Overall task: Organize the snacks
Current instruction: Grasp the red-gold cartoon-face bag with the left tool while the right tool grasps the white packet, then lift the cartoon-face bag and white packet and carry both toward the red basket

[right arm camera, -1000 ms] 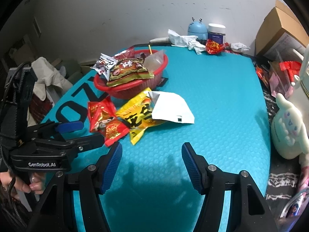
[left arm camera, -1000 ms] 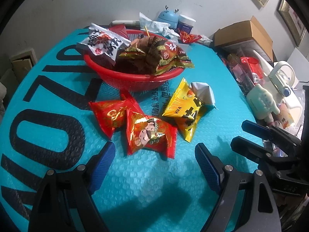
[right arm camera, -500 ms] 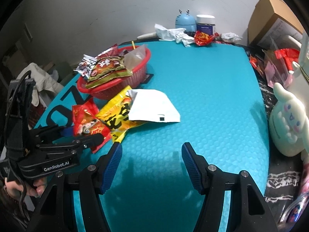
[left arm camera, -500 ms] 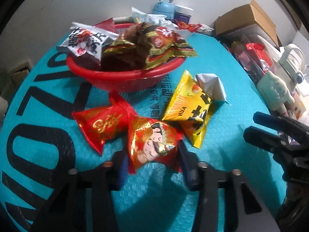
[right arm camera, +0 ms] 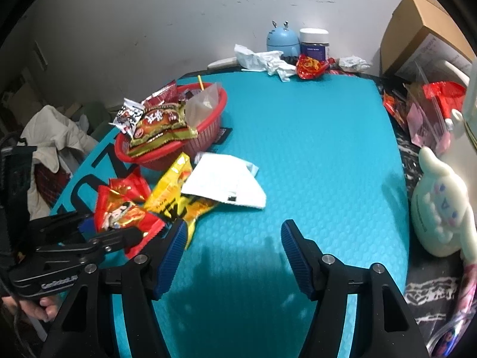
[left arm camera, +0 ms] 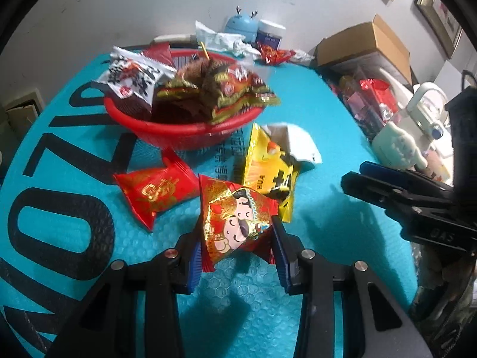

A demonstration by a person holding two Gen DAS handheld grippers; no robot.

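Note:
My left gripper is shut on a red cartoon snack packet and holds it just above the teal mat; it also shows in the right wrist view. A second red packet and a yellow packet lie on the mat in front of a red basket heaped with snack packets. A white packet lies across the yellow one. My right gripper is open and empty over bare mat, right of the packets.
A blue figurine, a jar, crumpled wrappers and a red wrapper sit at the mat's far edge. A cardboard box, red bags and a white plush toy line the right side.
My left gripper moved forward, closed on the red cartoon packet and lifted it slightly. The right gripper stayed open and shifted only a little.

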